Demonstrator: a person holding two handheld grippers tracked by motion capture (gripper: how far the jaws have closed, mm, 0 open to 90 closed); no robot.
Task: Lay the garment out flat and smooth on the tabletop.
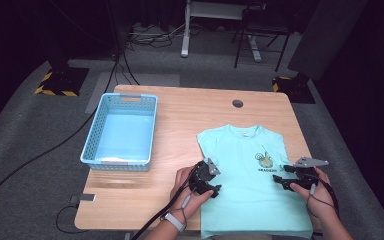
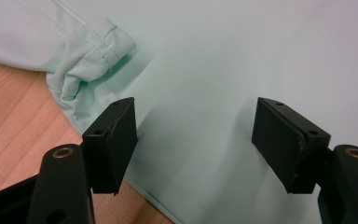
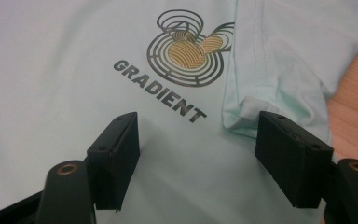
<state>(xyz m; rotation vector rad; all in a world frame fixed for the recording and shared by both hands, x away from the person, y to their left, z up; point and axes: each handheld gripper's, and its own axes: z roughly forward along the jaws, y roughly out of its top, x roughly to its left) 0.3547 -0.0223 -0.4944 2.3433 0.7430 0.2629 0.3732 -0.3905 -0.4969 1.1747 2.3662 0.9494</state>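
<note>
Both claws stood released: the left claw (image 1: 211,186) over the T-shirt (image 1: 245,175) at its left edge, lower centre of frame, the right claw (image 1: 283,181) beside the folded sleeve (image 3: 279,88). Each should probably pinch only the side fold before lifting evenly.

Mint-green T-shirt (image 1: 250,190) lies flat, face up, w/ both sleeves folded in over the body. Chest print reads "GRADIENT" (image 3: 161,91) under a ringed mouse-head logo (image 3: 189,52), just ahead of the right gripper (image 3: 196,154); left folded sleeve (image 2: 91,51) sits ahead-left of the left gripper (image 2: 196,140).
</note>
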